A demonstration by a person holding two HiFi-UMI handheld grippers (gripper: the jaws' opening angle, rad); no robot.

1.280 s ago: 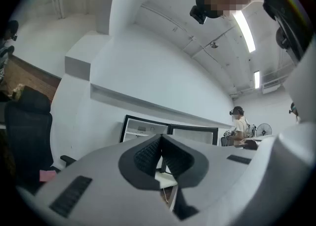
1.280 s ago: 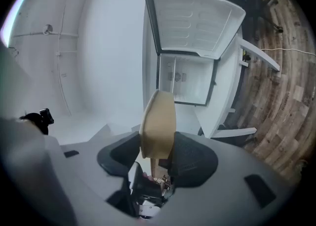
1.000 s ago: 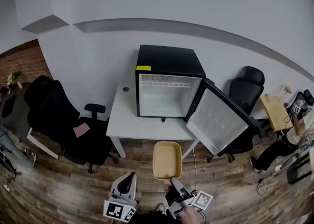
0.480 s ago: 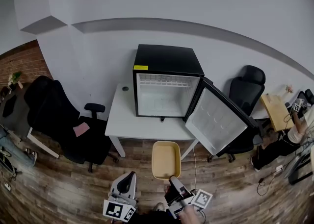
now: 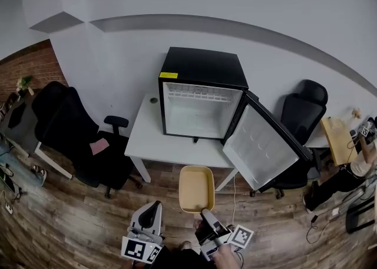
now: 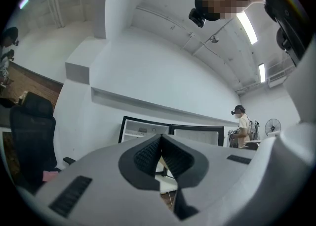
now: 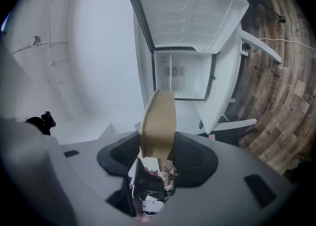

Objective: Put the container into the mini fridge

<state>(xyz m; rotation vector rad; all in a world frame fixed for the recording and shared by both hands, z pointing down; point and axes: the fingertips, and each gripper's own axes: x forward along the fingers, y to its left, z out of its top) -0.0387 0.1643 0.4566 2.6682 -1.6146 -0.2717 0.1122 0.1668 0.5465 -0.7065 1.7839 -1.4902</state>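
Head view: the tan container [image 5: 196, 188] hangs over the floor [image 5: 88, 226] just short of the white bench [image 5: 154, 147] carrying the open mini fridge [image 5: 200, 94]; left gripper view: the left tool [image 6: 161, 152] is pressed together, empty; right gripper view: the right tool [image 7: 158, 143] is clamped on the container's rim.

Head view: soft, even indoor light, muted and low-contrast, only faint shade under the wall ledge [image 5: 235, 26]; heavy fisheye curves the wood floor [image 5: 70, 226] twd the edges. Left gripper view: light comes from ceiling strip lamps [image 6: 247, 26] at upper right, w/ slight glare, corners go black, and the left gripper [image 6: 160, 141] itself, close to the lens, is out of focus. Right gripper view: round img w/ black vignette, mini fridge [image 7: 187, 79] interior bright white, near foreground blurry, floor boards bent at right edge.
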